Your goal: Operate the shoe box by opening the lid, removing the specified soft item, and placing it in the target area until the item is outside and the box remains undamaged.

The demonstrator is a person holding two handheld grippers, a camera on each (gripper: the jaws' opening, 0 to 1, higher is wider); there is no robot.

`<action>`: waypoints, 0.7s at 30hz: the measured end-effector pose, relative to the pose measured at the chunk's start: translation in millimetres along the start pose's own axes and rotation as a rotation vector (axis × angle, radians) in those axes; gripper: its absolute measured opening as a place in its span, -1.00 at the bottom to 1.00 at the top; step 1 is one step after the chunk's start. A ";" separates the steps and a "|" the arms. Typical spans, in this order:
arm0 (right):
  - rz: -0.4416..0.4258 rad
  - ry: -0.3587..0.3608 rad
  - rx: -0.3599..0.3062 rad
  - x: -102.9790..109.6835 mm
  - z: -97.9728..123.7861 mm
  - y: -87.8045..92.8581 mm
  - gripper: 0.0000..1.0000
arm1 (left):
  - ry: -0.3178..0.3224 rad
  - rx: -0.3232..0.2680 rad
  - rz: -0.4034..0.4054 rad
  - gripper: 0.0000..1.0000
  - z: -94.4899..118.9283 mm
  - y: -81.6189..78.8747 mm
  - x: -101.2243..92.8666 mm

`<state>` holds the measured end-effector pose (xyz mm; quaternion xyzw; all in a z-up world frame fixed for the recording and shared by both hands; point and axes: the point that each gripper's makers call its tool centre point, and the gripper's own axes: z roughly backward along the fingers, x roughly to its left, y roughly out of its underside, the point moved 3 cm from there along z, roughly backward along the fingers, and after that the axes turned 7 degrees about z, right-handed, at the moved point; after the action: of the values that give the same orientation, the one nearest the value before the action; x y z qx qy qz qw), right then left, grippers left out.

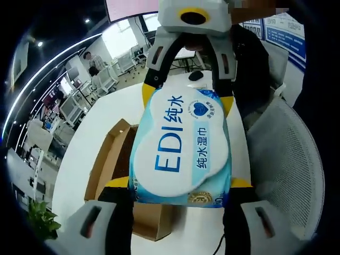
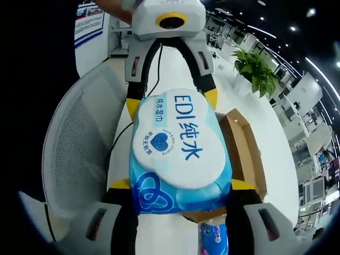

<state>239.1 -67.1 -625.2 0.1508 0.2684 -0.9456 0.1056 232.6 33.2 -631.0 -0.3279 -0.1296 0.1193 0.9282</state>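
Note:
A blue and white soft pack of wet wipes [image 1: 180, 149] hangs in the air above the table, held at both ends. My left gripper [image 1: 179, 183] is shut on its near end, and the right gripper [image 1: 188, 98] clamps the far end from the top of the left gripper view. In the right gripper view the same pack [image 2: 180, 154] sits between my right gripper [image 2: 180, 185] and the left gripper [image 2: 172, 102] opposite. The brown cardboard shoe box [image 1: 109, 159] lies open on the white table below the pack, and shows again as the box [image 2: 245, 146].
A grey mesh chair [image 2: 79, 143] stands at the table's edge, also seen as the chair [image 1: 289, 159]. A potted plant [image 2: 257, 69] sits at the table's far end. A small blue printed item [image 2: 212, 239] lies below the pack. A person [image 1: 93, 61] stands among distant desks.

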 end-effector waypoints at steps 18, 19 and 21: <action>-0.066 -0.071 0.005 46.8 -30.6 19.5 0.28 | 0.087 -0.004 0.045 0.34 -32.3 31.6 -38.0; -0.069 -0.075 0.006 49.2 -32.8 21.2 0.28 | 0.091 -0.002 0.047 0.34 -34.9 34.0 -40.0; -0.076 -0.084 0.007 52.4 -36.5 23.9 0.28 | 0.103 0.002 0.053 0.34 -38.9 37.1 -42.0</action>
<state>205.3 -73.6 -684.0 0.1011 0.2658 -0.9553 0.0802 200.5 25.9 -690.7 -0.3359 -0.0729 0.1270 0.9304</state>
